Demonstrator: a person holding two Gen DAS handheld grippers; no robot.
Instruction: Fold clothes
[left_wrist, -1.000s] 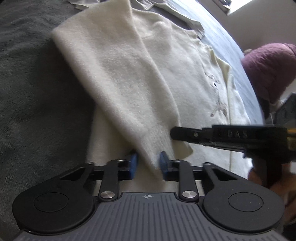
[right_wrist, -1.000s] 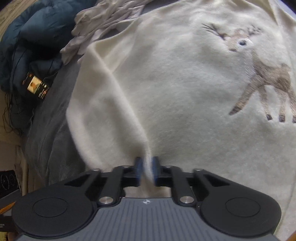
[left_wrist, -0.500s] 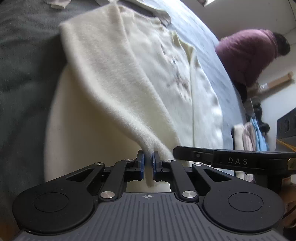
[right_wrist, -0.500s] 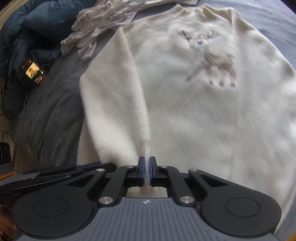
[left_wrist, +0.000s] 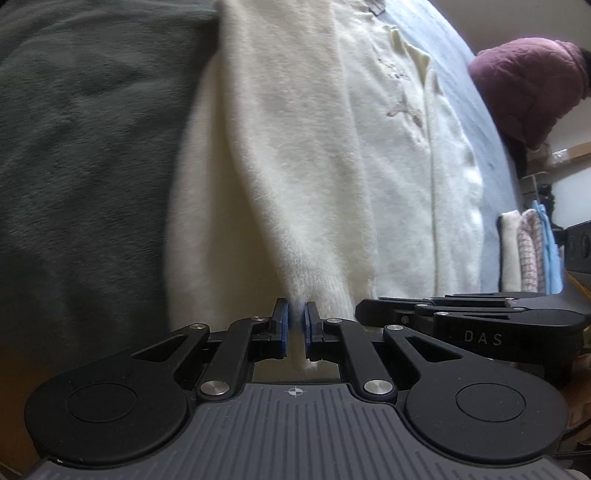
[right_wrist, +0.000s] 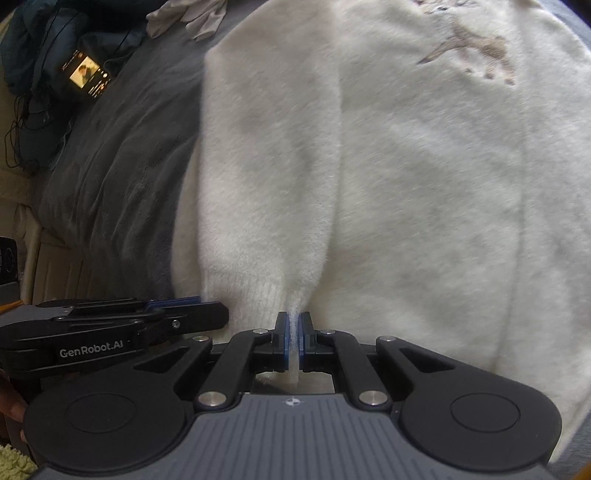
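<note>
1. The left gripper (left_wrist: 294, 325) is squeezed tight on the bottom edge of the cream sweater (left_wrist: 314, 166). A little bit of fuzzy cloth pokes out between its blue pads (left_wrist: 281, 328).
2. The right gripper (right_wrist: 293, 334) is squeezed tight too. It pinches the same bottom edge, just beside the left one.
3. The two grippers sit side by side, very close, and both tip down at the bed.
4. The sweater lies spread out on a grey blanket (right_wrist: 122, 155), with one sleeve folded over its front.
5. A brown deer picture (right_wrist: 476, 48) is sewn on the chest, far from the grippers.
6. A lit phone (right_wrist: 88, 74) lies near the blanket's far corner, by dark blue bedding (right_wrist: 33, 33).
7. A person in a purple jacket (left_wrist: 528, 85) is bent over across the bed.
8. Folded clothes (left_wrist: 528, 251) sit in a stack past the bed's edge.
</note>
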